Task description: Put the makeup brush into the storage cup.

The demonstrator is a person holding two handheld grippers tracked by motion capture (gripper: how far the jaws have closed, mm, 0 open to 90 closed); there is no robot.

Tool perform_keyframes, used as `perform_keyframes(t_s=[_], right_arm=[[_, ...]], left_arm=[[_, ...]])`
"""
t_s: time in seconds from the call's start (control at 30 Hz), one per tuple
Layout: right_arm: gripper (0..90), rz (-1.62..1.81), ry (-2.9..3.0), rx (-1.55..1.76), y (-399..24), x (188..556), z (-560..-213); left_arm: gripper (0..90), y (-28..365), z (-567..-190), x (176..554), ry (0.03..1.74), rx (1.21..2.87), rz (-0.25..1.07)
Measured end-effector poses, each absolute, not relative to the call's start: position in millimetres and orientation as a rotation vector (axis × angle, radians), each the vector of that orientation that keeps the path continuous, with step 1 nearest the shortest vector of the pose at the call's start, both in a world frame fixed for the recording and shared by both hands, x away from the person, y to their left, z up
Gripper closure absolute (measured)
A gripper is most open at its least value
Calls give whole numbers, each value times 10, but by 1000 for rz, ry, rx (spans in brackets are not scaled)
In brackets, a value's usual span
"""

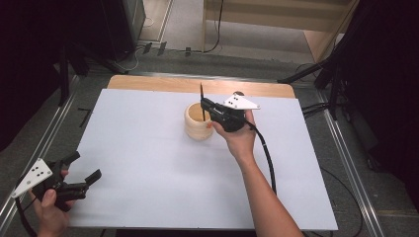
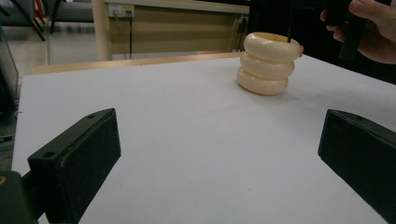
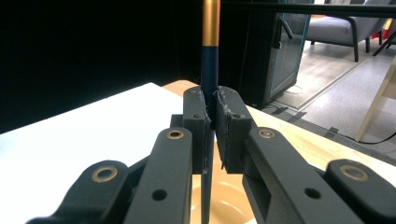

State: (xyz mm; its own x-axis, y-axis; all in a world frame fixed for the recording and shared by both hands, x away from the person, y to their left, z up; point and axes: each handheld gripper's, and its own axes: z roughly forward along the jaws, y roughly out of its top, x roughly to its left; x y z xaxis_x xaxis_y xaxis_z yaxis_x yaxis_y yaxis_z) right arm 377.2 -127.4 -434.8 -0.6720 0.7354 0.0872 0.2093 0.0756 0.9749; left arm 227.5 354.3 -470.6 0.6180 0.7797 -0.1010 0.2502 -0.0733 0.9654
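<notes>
The right gripper (image 1: 204, 107) was black, topped by a grey three-cornered plate with dark dots, trailing a black cable. Brass-ringed screw holes marked its linkage. The left gripper (image 1: 83, 168) matched it. Both forearms were bare, unsleeved.

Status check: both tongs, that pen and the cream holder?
Right tongs shut on pen, upright over holder. Left tongs open, idle near table corner.
</notes>
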Motion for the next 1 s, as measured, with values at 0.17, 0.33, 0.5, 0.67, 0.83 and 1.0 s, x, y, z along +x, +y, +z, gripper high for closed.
perform_keyframes(t_s=[0.17, 0.33, 0.5, 0.67, 0.83, 1.0], right_arm=[[840, 1618, 1936, 947, -1271, 3778, -4377], [839, 1592, 1957, 958, -1267, 3784, -4419], [839, 1578, 1973, 972, -1262, 3788, -4454], [838, 1582, 1961, 998, -1289, 3790, -4515], [838, 1564, 1978, 1024, -1325, 3793, -4571], [837, 1558, 1990, 1024, -1325, 3799, -4588]], left_arm=[[0, 3547, -4707, 2274, 870, 1631, 544], [0, 3548, -4707, 2272, 871, 1631, 544], [0, 3549, -4708, 2272, 870, 1631, 544], [0, 3549, -4708, 2272, 871, 1632, 545], [0, 3545, -4711, 2276, 870, 1632, 546], [0, 3542, -4711, 2277, 869, 1634, 548]])
